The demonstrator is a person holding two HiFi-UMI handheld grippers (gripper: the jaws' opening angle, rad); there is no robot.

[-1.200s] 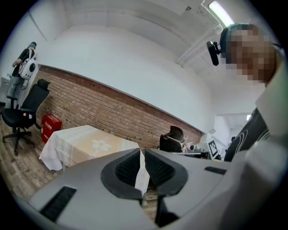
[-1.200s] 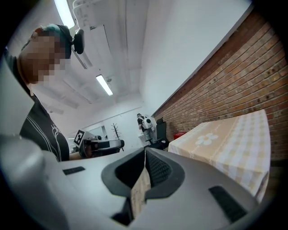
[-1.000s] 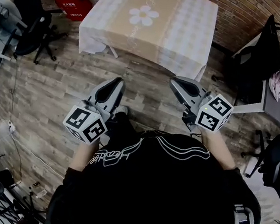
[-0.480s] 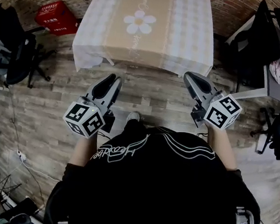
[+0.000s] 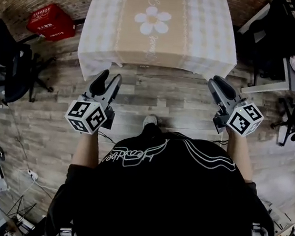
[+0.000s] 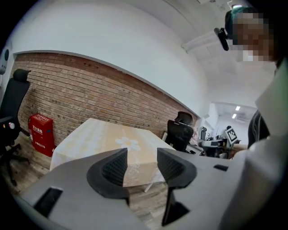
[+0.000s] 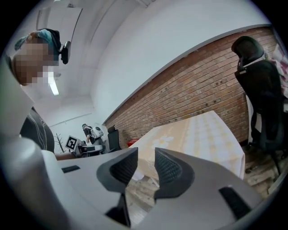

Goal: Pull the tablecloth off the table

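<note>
1. while its jaws are opening, the left gripper [image 6: 141, 165] has a plain gap between its pads and nothing in it.
2. the right gripper [image 7: 145, 167] is opening too, with a narrower gap, and grips nothing.
3. both hang over bare wooden floor [image 5: 155, 97], short of the near edge of the table [image 6: 148, 186], of which only a pale leg shows. the left one faces the near-left corner, the right one the near-right corner; neither touches cloth.
4. the tablecloth [image 5: 158, 21], checked with a beige band and a daisy, lies spread over the whole top, its hem hanging over the near edge and both near corners.
5. open floor runs along that near edge. a red crate [image 5: 51, 22] stands off the left edge, a black chair [image 5: 15, 68] nearer the person, and a dark chair [image 5: 269, 44] crowds the right edge.
</note>
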